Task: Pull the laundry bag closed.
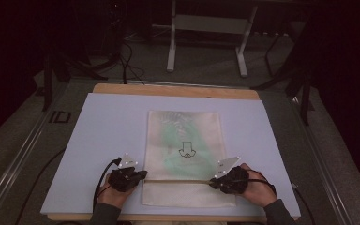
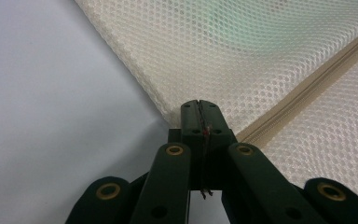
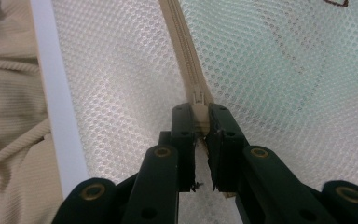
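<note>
A cream mesh bag with something green inside and a small black drawing lies flat on the pale board. A beige zipper runs across its near part. My left gripper sits at the zipper's left end, jaws shut on the bag's edge; its tips meet right where the zipper ends. At the zipper's right end my right gripper is shut on the zipper pull, with its tips clamped either side of it and the zipper leading away.
The board rests on a wooden table. On the floor behind it stand a white metal frame and dark cables. In the right gripper view the board's near edge borders the person's beige ribbed clothing.
</note>
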Action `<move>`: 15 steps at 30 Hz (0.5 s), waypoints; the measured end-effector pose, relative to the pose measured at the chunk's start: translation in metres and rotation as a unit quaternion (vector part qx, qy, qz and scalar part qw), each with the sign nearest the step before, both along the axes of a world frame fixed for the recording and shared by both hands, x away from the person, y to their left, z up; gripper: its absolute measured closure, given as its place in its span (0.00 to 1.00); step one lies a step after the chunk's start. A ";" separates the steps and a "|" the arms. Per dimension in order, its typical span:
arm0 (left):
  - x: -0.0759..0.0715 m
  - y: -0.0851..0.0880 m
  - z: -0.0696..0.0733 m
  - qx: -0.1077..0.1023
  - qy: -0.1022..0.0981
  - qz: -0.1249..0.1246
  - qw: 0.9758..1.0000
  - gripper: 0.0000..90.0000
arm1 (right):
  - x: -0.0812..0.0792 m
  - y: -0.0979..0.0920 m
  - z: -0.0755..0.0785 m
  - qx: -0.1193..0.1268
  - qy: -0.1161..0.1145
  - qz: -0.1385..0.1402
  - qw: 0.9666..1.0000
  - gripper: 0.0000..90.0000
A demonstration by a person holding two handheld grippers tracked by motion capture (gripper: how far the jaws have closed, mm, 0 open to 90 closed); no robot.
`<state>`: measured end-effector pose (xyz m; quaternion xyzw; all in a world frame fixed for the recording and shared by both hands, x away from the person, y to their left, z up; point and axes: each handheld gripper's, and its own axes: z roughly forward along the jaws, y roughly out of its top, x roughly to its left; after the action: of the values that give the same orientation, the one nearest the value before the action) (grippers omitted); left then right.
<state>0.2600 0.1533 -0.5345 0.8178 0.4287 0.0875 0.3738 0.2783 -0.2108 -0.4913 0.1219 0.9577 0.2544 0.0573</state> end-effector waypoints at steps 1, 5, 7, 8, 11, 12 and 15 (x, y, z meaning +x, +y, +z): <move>0.000 0.000 0.000 0.000 0.000 0.000 1.000 0.99 | 0.000 0.000 0.000 -0.004 -0.001 0.001 1.000 0.91; 0.000 0.000 0.000 0.000 0.000 0.000 1.000 0.99 | 0.000 -0.003 -0.001 -0.004 0.001 -0.002 1.000 0.91; 0.000 0.000 0.000 0.000 0.000 0.000 1.000 0.99 | 0.000 -0.006 0.000 -0.001 0.004 -0.005 1.000 0.91; 0.000 0.000 0.000 0.000 0.000 0.000 1.000 0.99 | 0.000 -0.008 0.000 0.001 0.004 -0.005 1.000 0.91; 0.000 0.000 0.000 0.000 0.000 0.000 1.000 0.99 | 0.000 -0.011 0.000 0.003 0.006 -0.010 1.000 0.91; 0.000 0.000 0.000 0.000 0.000 0.000 1.000 0.99 | 0.000 -0.012 0.001 0.002 0.005 -0.010 1.000 0.91; 0.000 0.000 0.000 -0.001 0.000 0.000 1.000 0.99 | 0.000 -0.013 0.000 0.002 0.005 -0.009 1.000 0.91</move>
<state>0.2600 0.1534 -0.5345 0.8175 0.4289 0.0871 0.3742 0.2785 -0.2236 -0.4911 0.1322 0.9563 0.2550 0.0542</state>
